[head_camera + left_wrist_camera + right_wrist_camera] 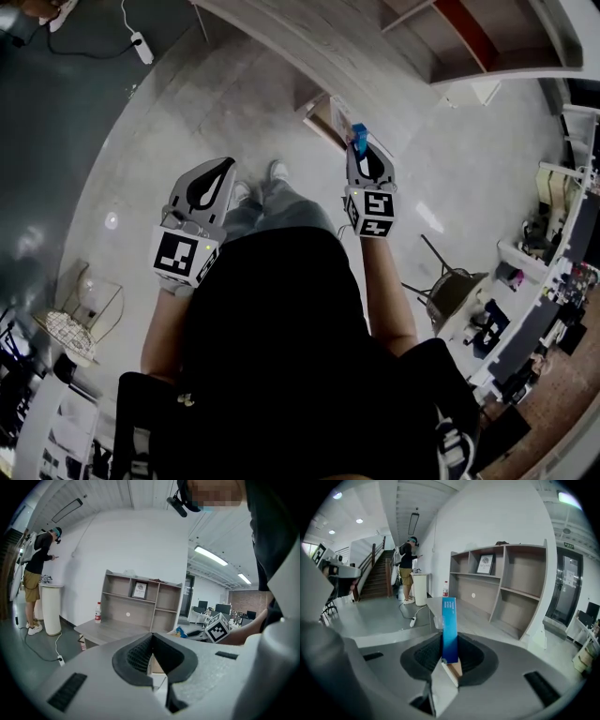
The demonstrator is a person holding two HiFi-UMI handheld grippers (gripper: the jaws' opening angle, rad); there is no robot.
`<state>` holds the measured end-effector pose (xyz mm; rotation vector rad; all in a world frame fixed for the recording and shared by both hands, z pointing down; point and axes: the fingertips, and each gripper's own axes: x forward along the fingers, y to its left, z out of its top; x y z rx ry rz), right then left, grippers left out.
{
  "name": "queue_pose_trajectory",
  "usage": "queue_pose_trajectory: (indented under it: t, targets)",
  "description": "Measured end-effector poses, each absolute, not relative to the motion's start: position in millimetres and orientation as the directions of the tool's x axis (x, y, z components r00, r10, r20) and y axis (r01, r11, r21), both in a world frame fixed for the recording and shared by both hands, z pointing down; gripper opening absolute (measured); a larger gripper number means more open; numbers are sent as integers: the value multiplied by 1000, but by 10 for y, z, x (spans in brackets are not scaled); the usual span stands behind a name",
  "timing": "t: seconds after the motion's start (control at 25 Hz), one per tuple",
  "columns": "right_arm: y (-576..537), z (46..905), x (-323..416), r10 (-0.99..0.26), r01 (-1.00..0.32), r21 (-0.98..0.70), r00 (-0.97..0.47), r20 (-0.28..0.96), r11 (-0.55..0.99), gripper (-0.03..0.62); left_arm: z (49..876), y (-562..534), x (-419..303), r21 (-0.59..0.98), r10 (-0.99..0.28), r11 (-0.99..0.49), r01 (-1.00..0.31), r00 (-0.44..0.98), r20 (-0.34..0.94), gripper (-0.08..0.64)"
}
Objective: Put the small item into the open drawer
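Right gripper pinches blue box near desk; left gripper closed, empty.
Narrow end-hold; box could pivot out.

Bare floor gives wide passage on the left — ahead, the desk and its shelf unit stand in the way
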<state>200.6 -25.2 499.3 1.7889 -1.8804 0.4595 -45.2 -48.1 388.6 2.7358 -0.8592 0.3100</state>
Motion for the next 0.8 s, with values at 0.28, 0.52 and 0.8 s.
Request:
queue_pose_trajectory:
  t: [0.28,0.52,0.8]
  targets:
    - [-384,5604,2241,-751,-981,131,-21,660,142,94,3968,-530,-262,177,-544,-769,-615,774,324,2]
    - [-420,6121,2377,-682,-966,171,-8,731,195,94,4052,-505,-200,170,-558,-744,-646,741,373,2]
    - [-547,6635,2425,-623,-935,234,19,782,265,94,4166,-474,-233,170,-576,-709,-685,701,421,2]
